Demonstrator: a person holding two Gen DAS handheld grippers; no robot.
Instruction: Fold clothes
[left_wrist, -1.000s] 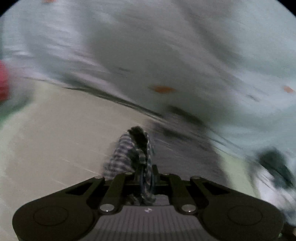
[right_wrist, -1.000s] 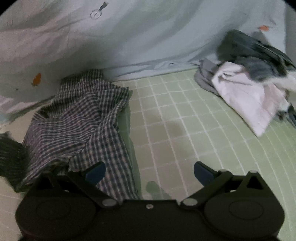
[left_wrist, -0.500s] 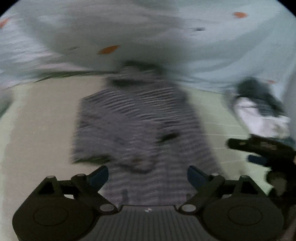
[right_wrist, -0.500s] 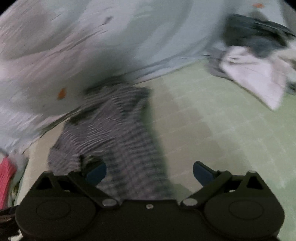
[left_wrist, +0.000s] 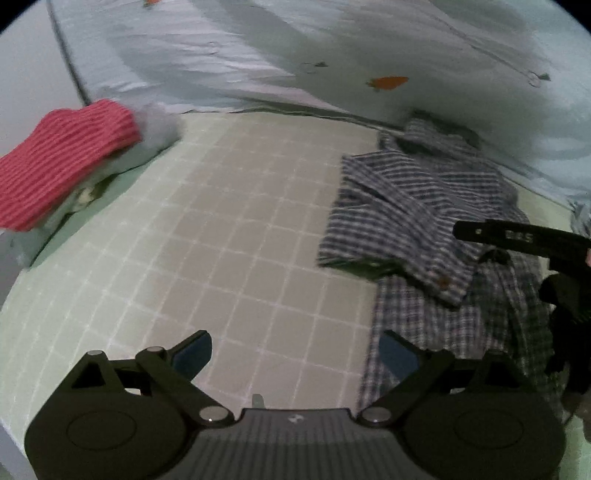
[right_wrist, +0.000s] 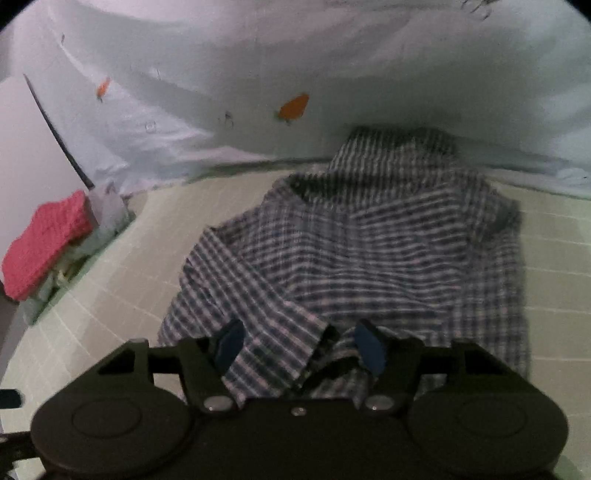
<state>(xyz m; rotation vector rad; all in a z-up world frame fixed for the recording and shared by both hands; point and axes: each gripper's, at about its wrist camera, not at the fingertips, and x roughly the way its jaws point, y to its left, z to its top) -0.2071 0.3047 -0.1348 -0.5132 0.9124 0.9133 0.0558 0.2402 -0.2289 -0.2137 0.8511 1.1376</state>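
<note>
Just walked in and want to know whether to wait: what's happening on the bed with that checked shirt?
Someone is folding clothes with a hand-held gripper in each hand. The plaid shirt lies on the green grid-patterned mat, with a sleeve laid across its body. The right hand-held gripper has its jaws partly closed around a sleeve cuff, not clearly clamped. The left hand-held gripper is open and empty over the mat beside the shirt. A pile topped with a red striped garment sits to the left.
</note>
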